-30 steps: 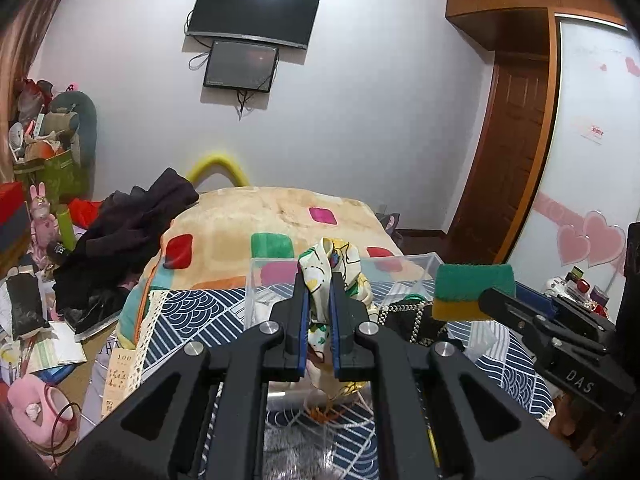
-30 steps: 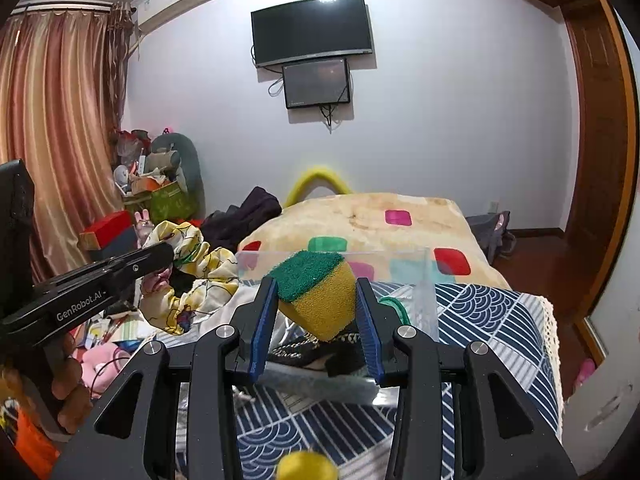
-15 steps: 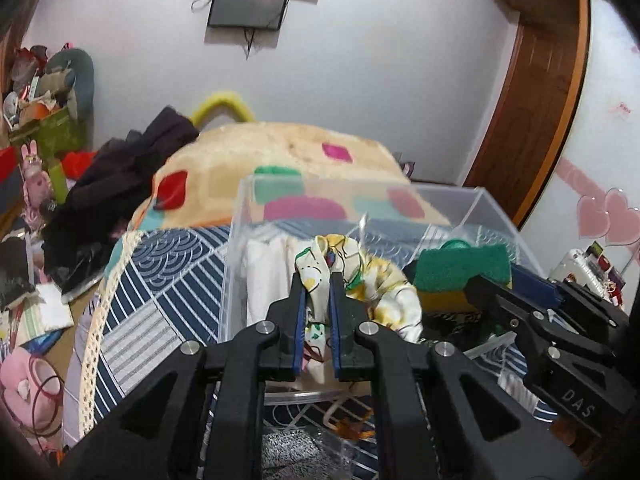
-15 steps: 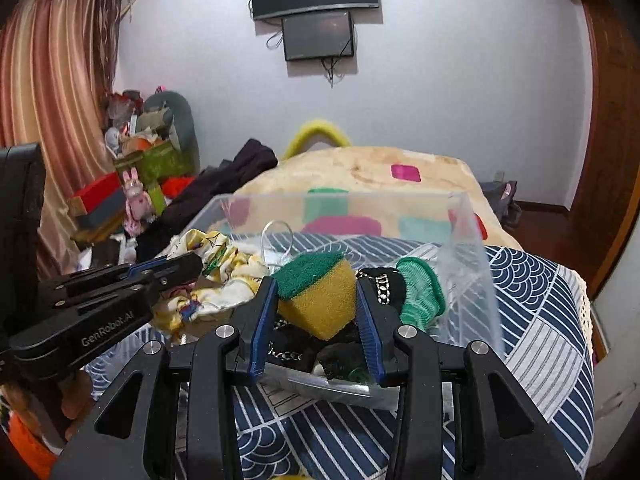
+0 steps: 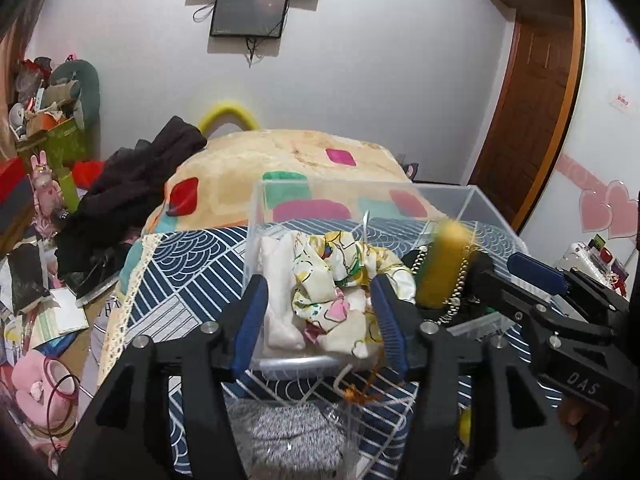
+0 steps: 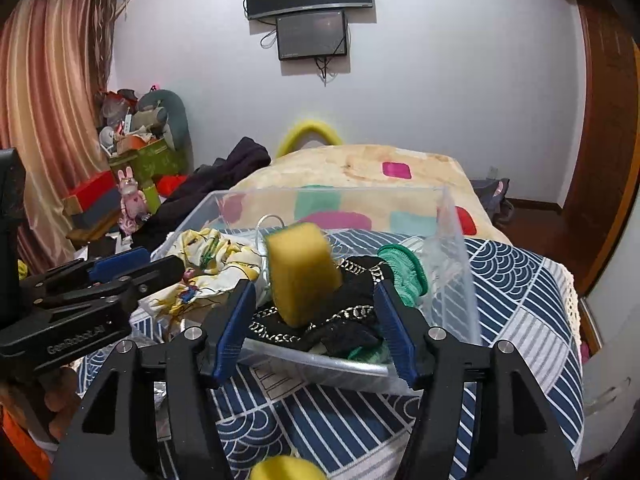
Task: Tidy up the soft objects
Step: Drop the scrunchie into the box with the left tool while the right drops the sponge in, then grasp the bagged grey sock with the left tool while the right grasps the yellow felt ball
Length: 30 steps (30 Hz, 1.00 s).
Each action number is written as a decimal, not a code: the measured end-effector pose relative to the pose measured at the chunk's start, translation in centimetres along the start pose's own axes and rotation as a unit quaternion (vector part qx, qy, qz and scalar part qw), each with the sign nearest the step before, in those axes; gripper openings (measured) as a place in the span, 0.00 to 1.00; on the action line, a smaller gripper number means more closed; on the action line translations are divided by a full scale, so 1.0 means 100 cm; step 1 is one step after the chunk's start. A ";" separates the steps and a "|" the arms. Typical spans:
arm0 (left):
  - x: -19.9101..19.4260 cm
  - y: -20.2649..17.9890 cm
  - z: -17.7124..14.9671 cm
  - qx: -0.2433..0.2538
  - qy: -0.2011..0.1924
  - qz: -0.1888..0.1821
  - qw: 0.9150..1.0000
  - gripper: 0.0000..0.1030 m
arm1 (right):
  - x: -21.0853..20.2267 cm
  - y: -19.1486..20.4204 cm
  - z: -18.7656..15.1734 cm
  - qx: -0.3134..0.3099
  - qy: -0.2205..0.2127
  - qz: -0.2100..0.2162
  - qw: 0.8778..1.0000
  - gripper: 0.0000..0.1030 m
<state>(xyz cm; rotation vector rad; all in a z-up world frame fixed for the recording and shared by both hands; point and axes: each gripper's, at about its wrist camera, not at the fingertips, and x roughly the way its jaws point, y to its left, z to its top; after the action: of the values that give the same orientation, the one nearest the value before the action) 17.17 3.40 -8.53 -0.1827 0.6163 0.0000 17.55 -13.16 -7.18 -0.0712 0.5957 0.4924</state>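
A clear plastic box [image 5: 292, 362] [image 6: 460, 264] stands on the blue patterned bedspread. My left gripper [image 5: 316, 320] is open just above its near left part, over a printed yellow-white cloth [image 5: 340, 268] that lies in the box beside a white cloth [image 5: 276, 280]. My right gripper [image 6: 316, 324] is open over the box's near right part. The yellow sponge [image 6: 300, 272] is blurred and loose between and beyond its fingers, above a black chain-trimmed item [image 6: 348, 312]. The sponge also shows in the left wrist view [image 5: 444, 268]. A green knitted piece [image 6: 402, 276] lies in the box at right.
A grey fuzzy item [image 5: 288, 440] lies on the bedspread in front of the box. A yellow round object [image 6: 284, 470] sits near the right gripper's base. A dark clothes pile [image 5: 132, 184] and floor clutter are at left. A wooden door [image 5: 516, 120] is at right.
Both grippers have opened. The printed cloth has dropped into the box from my left gripper, and the sponge has left my right gripper and tumbles over the box contents.
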 end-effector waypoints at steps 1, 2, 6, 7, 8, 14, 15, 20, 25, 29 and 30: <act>-0.005 0.001 0.000 0.000 -0.003 -0.002 1.000 0.56 | -0.002 -0.001 0.001 0.002 -0.003 0.001 1.000 0.57; -0.011 0.001 0.001 0.000 -0.009 -0.004 1.000 0.58 | -0.006 -0.001 0.001 0.004 -0.007 0.003 1.000 0.60; -0.034 0.001 0.001 0.008 -0.032 -0.001 0.999 0.70 | -0.025 -0.002 0.004 0.006 -0.031 0.002 0.999 0.65; -0.040 0.001 0.001 0.010 -0.039 0.001 0.999 0.73 | -0.031 -0.002 0.004 0.005 -0.037 0.002 0.999 0.66; -0.046 0.001 0.000 0.012 -0.043 0.001 0.999 0.79 | -0.034 -0.001 0.004 0.005 -0.040 0.002 0.999 0.68; -0.063 0.006 -0.010 0.016 -0.045 0.002 0.999 0.91 | -0.053 0.001 -0.005 0.005 -0.054 -0.002 0.999 0.76; -0.063 0.007 -0.014 0.018 -0.041 0.005 0.999 0.92 | -0.054 0.002 -0.008 0.005 -0.052 -0.004 0.999 0.76; -0.056 0.011 -0.037 0.031 -0.011 0.027 0.999 0.92 | -0.050 0.003 -0.027 0.003 -0.029 -0.009 1.000 0.78; -0.039 0.016 -0.056 0.026 0.033 0.030 0.999 0.92 | -0.036 0.004 -0.047 0.006 0.013 -0.004 1.000 0.78; -0.022 0.019 -0.069 0.023 0.062 0.032 0.997 0.93 | -0.026 0.004 -0.061 0.012 0.044 0.004 0.999 0.78; -0.017 0.019 -0.071 0.024 0.070 0.035 0.997 0.93 | -0.024 0.005 -0.064 0.012 0.051 0.005 0.999 0.78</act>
<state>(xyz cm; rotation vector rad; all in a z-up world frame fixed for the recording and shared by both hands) 11.62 4.12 -13.56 -0.1159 0.7622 0.0397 12.28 -15.08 -11.16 -0.0706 0.7017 0.4935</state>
